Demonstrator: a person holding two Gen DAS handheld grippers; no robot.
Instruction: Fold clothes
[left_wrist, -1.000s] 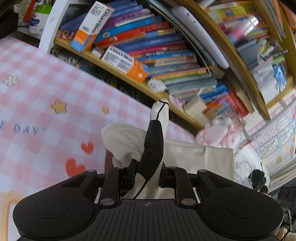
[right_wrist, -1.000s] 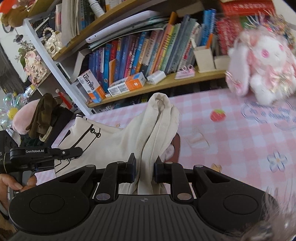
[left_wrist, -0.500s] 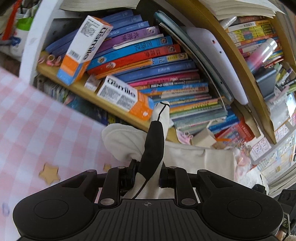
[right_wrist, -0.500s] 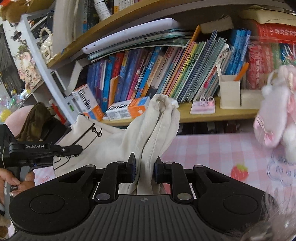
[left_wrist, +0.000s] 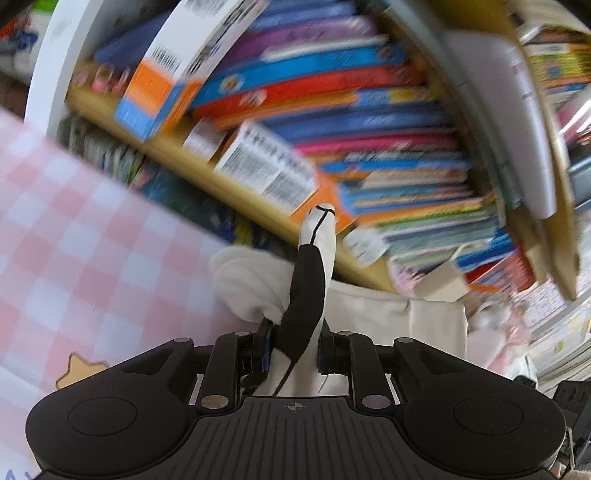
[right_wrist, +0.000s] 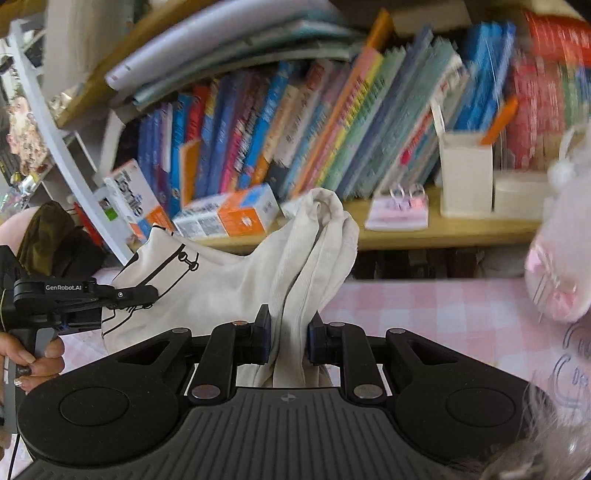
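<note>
A wooden shelf runs behind the work area, packed with leaning books. On it sit an orange-and-white carton lying flat, a second carton upright, a pale pen holder and a small pink item with rings on top. A pink plush toy crowds the right edge of the right wrist view, close to the camera. Both views are motion-blurred, the left more heavily, so book titles cannot be read. The table carries a pink-and-white checked cloth with a tan star print near the left gripper's body. The cream shirt, printed with black line drawing, hangs between the two tools above the cloth, in front of the shelf. The right gripper has its jaws clamped on a bunched fold of the shirt, which rises in ridged folds above them. The left gripper is likewise closed on the shirt, gripping a part with a solid black print that stands up as a narrow peak. In the right wrist view the left tool appears at the left edge, held by a hand on its grip.
</note>
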